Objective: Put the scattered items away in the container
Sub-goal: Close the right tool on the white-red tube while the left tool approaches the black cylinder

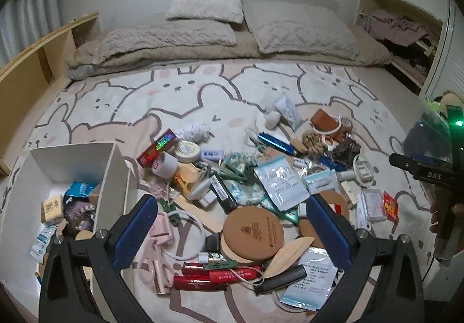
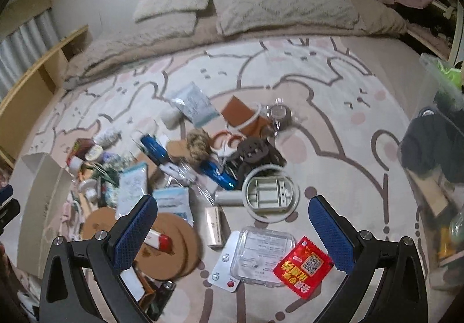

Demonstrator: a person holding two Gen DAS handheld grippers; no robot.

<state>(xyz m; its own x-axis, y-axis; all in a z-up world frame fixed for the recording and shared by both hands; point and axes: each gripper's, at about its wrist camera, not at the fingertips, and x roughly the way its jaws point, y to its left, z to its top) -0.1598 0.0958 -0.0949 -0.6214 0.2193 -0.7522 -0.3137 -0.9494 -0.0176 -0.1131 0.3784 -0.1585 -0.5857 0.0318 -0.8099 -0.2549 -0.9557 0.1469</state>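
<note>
A white open box [image 1: 116, 166] stands at the left on the rabbit-print blanket, with several small packets and a tissue pack inside; its wall also shows in the right wrist view [image 2: 37, 186]. Many scattered items lie in a pile to its right. My left gripper [image 1: 232, 224] is open and empty above a round cork coaster [image 1: 253, 231], red tubes [image 1: 220, 276] and a pink cable. My right gripper [image 2: 233, 224] is open and empty above a clear plastic case [image 2: 262, 253], a red packet [image 2: 303, 266] and a white round fan [image 2: 271, 192].
Folded beige quilt and pillows [image 1: 203, 3] lie across the back of the bed. A wooden shelf [image 1: 34, 67] runs along the left edge. A clear bin [image 2: 435, 149] with dark cloth stands at the right. The right gripper's body [image 1: 435, 175] shows in the left wrist view.
</note>
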